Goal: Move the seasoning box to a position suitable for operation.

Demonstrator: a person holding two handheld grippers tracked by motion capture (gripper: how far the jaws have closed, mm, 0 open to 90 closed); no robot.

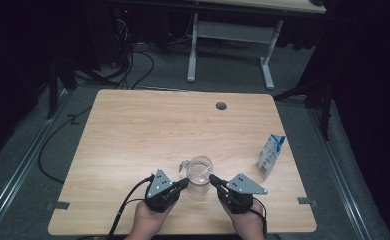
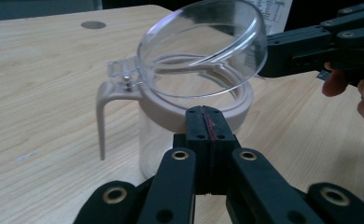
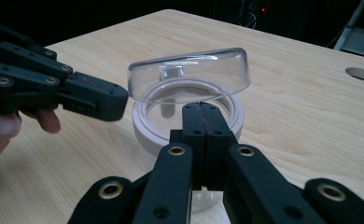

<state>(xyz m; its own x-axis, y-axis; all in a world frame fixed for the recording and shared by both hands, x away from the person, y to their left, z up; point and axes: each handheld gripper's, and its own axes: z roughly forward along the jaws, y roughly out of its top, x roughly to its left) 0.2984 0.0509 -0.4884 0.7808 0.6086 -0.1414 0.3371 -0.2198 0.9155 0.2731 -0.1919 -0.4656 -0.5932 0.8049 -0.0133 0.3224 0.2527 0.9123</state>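
With both grippers' jaws pressed together and empty beside the pitcher point(image 1: 199, 176), left gripper point(image 1: 184, 183) and right gripper point(image 1: 213, 178) flanking it, we judged its half-raised clear lid point(image 2: 203, 49) mid-step, next needing a nudge at its rim.

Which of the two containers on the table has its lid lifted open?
The clear pitcher between the left tool and the right tool: its transparent lid is tilted up. The blue-and-white carton near the right edge stands closed.
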